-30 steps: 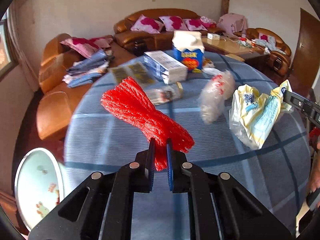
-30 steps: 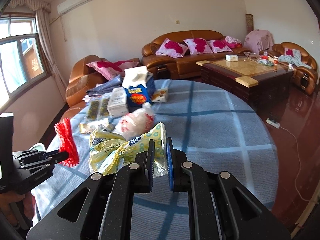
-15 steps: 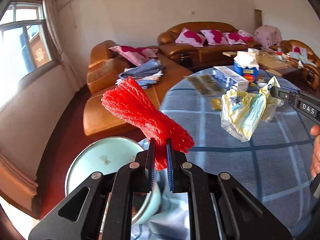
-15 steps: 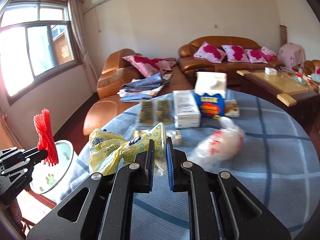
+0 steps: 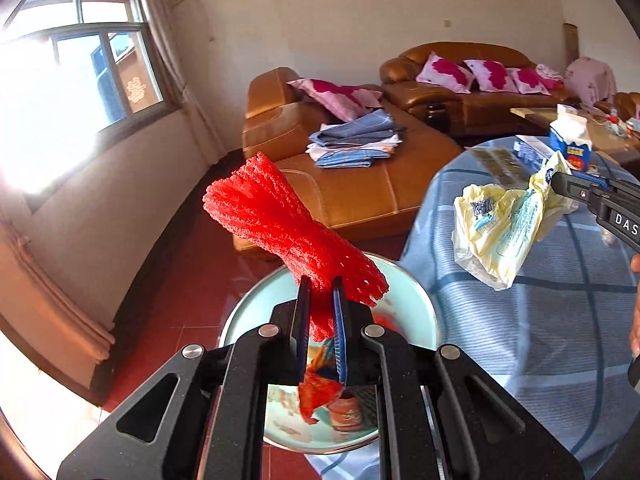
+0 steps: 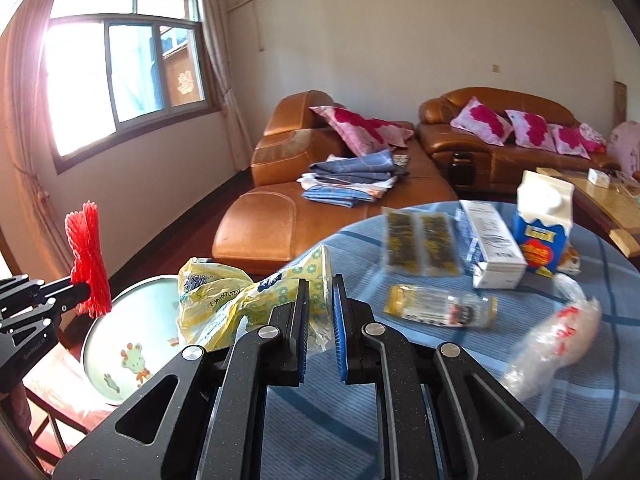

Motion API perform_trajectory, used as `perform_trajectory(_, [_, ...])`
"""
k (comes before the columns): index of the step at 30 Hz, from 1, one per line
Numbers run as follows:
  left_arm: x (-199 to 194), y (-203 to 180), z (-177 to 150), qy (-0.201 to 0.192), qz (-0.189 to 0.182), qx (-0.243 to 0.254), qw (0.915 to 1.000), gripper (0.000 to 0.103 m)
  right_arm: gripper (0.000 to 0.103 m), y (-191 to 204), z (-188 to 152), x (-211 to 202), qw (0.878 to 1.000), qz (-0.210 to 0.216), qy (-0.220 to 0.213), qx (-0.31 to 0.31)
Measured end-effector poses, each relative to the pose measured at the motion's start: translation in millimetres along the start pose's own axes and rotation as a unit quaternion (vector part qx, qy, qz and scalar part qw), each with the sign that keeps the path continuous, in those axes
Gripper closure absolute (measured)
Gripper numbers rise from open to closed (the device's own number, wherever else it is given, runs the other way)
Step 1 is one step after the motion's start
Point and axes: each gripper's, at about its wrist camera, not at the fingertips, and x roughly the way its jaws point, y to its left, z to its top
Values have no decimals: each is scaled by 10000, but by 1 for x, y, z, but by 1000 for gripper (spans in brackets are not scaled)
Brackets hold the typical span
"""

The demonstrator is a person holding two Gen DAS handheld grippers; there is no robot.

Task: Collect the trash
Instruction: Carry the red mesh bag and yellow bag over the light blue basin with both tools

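Observation:
My left gripper (image 5: 319, 286) is shut on a red foam net (image 5: 280, 220), held over a pale green enamel basin (image 5: 416, 308) that sits beside the table. In the right wrist view the same net (image 6: 89, 258) sticks up from the left gripper (image 6: 82, 290) above the basin (image 6: 132, 344). My right gripper (image 6: 320, 280) is shut on a crumpled yellow plastic bag (image 6: 232, 300), hanging past the table's left edge. From the left wrist view, that bag (image 5: 500, 228) dangles from the right gripper (image 5: 556, 182).
The round table with a blue striped cloth (image 6: 520, 344) still carries a clear plastic bag (image 6: 556, 340), a flattened wrapper (image 6: 440, 306), two dark sachets (image 6: 420, 246), a white box (image 6: 494, 244) and a blue milk carton (image 6: 542, 224). Brown leather sofas (image 6: 304, 216) stand behind.
Both grippers have swung left off the table with their loads. The red net now hangs over the basin, and the yellow bag has come to the table's left edge near it.

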Motion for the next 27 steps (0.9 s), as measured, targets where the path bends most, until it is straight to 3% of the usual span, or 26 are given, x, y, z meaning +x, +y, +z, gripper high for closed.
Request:
perform_trajectory(11, [2, 31, -7, 165, 431, -83, 9989, 93, 91, 31, 4, 25, 9989, 337, 45, -320])
perform_trajectory(27, [4, 39, -14, 255, 766, 52, 9967, 93, 91, 59, -3, 41, 9956, 536, -5, -763])
